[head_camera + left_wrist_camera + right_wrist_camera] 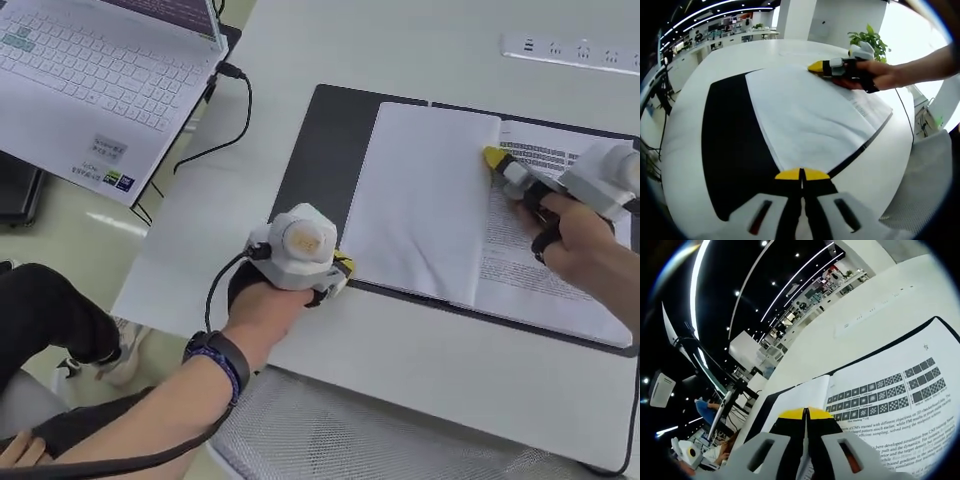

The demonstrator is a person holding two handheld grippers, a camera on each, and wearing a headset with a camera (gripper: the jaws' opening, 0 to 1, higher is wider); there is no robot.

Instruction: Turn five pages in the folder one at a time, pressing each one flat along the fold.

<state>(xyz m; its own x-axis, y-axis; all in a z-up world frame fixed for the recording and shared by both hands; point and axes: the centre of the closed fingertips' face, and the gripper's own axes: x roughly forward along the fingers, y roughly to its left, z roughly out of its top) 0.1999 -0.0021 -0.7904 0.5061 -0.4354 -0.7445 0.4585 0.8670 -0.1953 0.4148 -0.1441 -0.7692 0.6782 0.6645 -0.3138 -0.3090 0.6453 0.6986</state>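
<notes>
One page (420, 200) at least lies turned left in the open folder (318, 150) on the worktop (400, 50) — how many, unclear. Right gripper (493, 157), fingers closed and empty, rests at the fold; left gripper (343, 266), closed too, sits by the folder's near edge.

The folder (318, 150) shows a matt black cover — its paper pages (420, 210) matt white, slightly rippled — on the smooth white table (400, 50) beneath.

The folder (320, 150) runs off the head view's right edge; the laptop (100, 80) is cut at top and left. Print on the right page (520, 270) is too small to read. The left hand-held gripper (343, 266) hides most of its jaws under its own body there.
</notes>
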